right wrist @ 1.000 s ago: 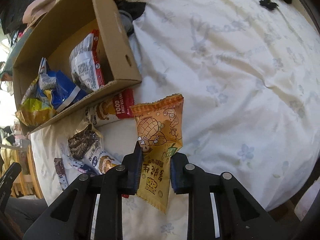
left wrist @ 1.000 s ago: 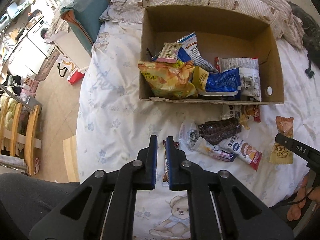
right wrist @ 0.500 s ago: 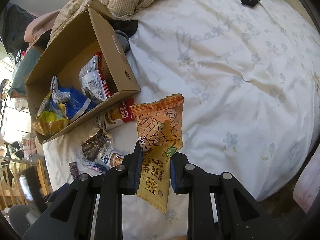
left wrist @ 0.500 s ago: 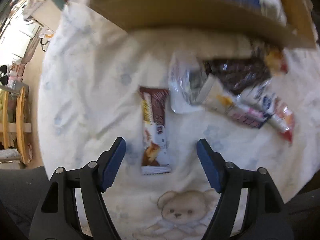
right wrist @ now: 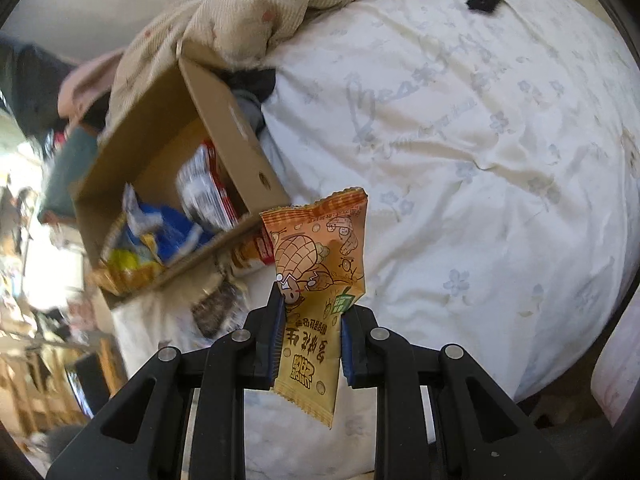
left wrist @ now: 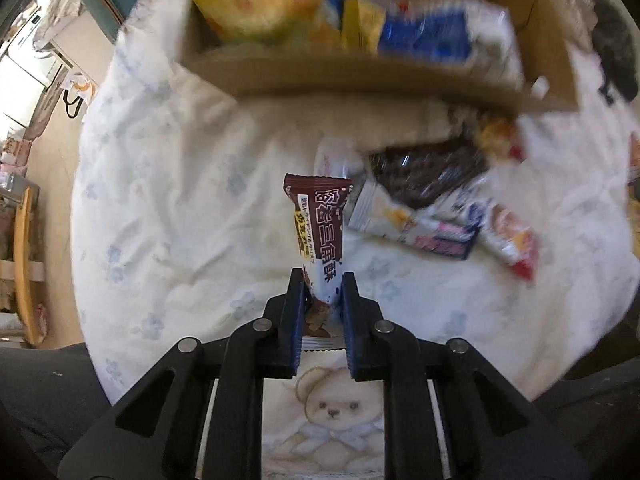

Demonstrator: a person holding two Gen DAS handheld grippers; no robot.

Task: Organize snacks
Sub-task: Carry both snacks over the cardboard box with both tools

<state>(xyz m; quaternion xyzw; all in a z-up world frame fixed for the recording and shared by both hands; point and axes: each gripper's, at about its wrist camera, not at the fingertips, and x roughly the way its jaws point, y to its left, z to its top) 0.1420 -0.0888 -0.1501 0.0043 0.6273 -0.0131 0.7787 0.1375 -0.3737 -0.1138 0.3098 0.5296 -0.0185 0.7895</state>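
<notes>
Left gripper (left wrist: 321, 294): just closed, clamped on glossy brown oblong bar (left wrist: 319, 227).
Right gripper (right wrist: 312, 322): clamped on crinkly orange peanut packet (right wrist: 320, 280).

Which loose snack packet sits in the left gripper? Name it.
The brown-and-white bar packet, pinched in the left gripper; the other loose packets lie on the sheet.

The snack bar (left wrist: 320, 232) wears a dark brown wrapper fading to white, with white lettering and a yellow strip. The peanut packet (right wrist: 320, 280) is orange above and pale yellow below, printed with cartoon peanuts. The box (right wrist: 224, 120) is plain tan cardboard. The sheet (left wrist: 180, 208) is cream with faint blue flowers and a teddy bear print (left wrist: 332, 412). The quilt (right wrist: 256, 4) is beige checked.
</notes>
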